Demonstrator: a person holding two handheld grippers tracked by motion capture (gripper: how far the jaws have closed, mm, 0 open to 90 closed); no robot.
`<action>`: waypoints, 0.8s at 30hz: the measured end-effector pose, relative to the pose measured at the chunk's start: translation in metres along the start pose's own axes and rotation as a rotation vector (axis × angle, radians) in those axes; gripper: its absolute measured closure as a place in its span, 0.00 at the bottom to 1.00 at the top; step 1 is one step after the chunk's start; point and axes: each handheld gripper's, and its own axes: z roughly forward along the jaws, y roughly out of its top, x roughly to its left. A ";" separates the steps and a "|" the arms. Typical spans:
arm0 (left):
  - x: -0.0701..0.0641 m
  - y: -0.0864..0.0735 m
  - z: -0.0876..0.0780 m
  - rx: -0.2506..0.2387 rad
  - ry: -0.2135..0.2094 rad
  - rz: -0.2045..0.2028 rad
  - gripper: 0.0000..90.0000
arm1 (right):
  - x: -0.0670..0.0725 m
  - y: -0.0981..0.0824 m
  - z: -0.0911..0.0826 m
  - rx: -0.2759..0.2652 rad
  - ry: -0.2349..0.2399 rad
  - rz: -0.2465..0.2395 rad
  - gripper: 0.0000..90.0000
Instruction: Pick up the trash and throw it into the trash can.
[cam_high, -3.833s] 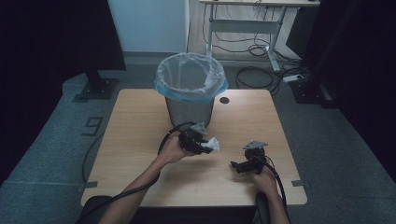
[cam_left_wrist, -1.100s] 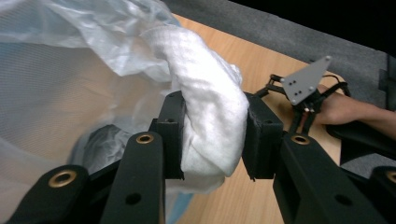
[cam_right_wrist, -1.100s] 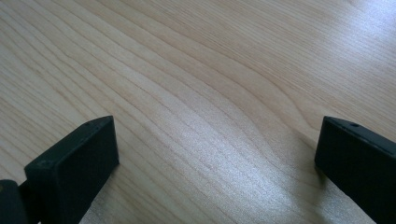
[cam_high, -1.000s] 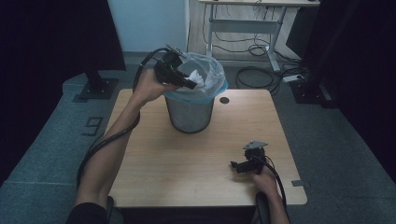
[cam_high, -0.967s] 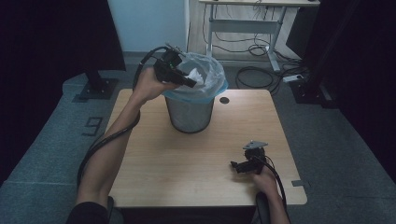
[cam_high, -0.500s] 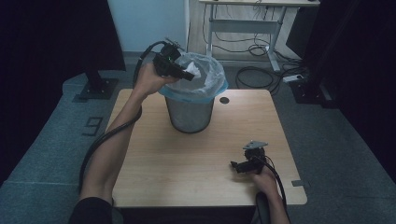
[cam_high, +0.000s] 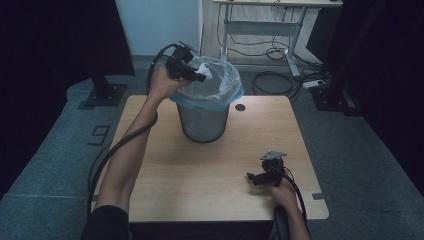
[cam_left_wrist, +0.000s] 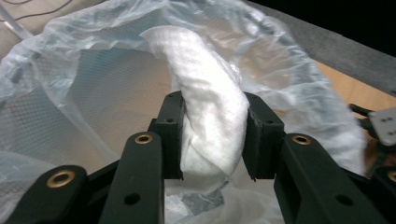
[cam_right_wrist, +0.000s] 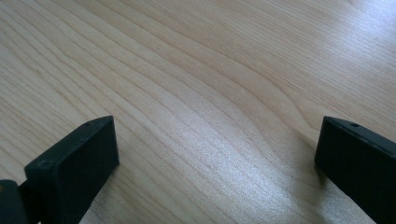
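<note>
White crumpled tissue (cam_left_wrist: 212, 100), clamped in our left gripper (cam_high: 192, 74), now hangs over the lined bin (cam_high: 204, 120) at its ten o'clock rim after leaving the table (cam_high: 210, 175), so release comes next, while our right gripper (cam_high: 256, 177) rests wide open.

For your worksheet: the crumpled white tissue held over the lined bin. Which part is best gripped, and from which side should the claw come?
Grip the crumpled tissue across its narrow middle, as the left claw does now: it is a long soft wad, so the jaws squeeze its two long sides. Coming from one end leaves the other end hanging free over the bin liner, probably ready to drop.
</note>
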 end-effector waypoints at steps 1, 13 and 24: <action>0.001 0.000 0.002 0.002 0.001 -0.002 0.70 | 0.000 0.000 0.000 0.000 -0.001 0.000 0.00; 0.007 -0.009 0.024 0.042 0.024 -0.030 0.69 | 0.000 0.000 0.000 0.000 0.000 -0.001 0.00; 0.009 -0.016 0.035 0.089 0.071 -0.025 0.41 | 0.000 0.000 0.000 0.000 0.000 -0.001 0.00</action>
